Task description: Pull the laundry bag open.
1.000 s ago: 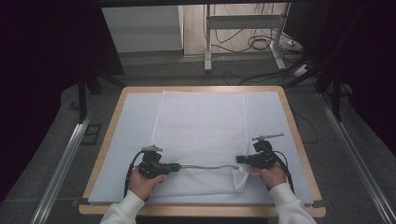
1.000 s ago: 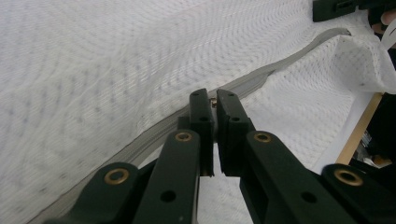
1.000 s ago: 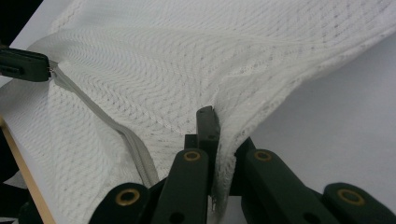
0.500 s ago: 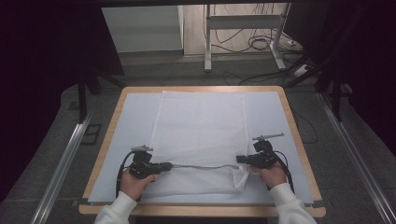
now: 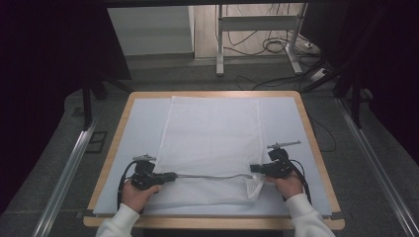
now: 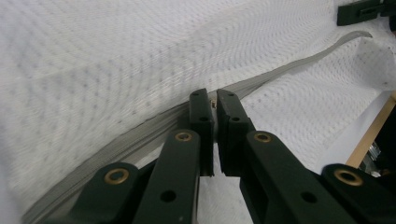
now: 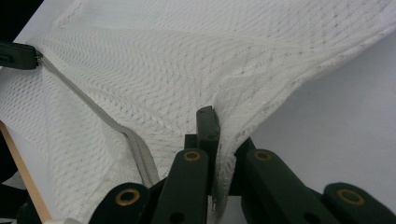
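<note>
While clamped by both tongs, mesh bag (image 5: 210,143) stretches between.

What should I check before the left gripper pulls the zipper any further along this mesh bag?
1. Left gripper shut at the zipper, seemingly on its pull: ok.
2. Right gripper shut on the mesh bag edge, holding it against the pull: ok.
3. Zipper line between the grippers: slightly curved near the right gripper, not ok.
4. Bag lying flat on the table: ok.
5. Whether the zipper teeth behind the left gripper have joined: cannot tell.
</note>
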{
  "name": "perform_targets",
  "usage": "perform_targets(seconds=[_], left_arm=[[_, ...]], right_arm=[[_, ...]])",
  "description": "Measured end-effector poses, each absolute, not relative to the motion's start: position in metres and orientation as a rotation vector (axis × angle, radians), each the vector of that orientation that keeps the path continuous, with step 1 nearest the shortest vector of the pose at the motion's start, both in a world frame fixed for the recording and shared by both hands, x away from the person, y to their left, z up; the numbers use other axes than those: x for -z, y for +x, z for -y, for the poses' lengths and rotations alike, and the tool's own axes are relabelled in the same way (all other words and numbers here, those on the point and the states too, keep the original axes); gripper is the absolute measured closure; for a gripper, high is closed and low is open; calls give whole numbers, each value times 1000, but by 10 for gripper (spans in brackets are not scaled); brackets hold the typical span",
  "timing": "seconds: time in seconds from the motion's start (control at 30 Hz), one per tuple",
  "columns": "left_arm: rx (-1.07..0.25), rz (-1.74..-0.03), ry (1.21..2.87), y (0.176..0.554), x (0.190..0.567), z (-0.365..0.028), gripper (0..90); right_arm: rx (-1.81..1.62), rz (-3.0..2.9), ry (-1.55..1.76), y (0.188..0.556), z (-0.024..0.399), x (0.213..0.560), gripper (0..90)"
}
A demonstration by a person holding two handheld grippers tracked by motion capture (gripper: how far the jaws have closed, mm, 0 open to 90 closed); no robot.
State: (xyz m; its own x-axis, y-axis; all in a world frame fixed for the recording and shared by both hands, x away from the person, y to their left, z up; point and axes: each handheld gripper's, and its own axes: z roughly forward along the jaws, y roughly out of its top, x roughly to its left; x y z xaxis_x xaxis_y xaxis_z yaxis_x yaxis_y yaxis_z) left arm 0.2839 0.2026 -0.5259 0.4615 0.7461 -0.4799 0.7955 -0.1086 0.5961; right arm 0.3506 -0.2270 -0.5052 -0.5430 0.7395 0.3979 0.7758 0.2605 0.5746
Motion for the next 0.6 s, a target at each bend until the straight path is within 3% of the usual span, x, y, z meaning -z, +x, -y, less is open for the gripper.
perform_targets(seconds=[0.6], left_arm=[[52, -1354, 1801, 273, 528, -243, 868]], right_arm=[[1170, 2458, -1476, 350, 227, 505, 885]])
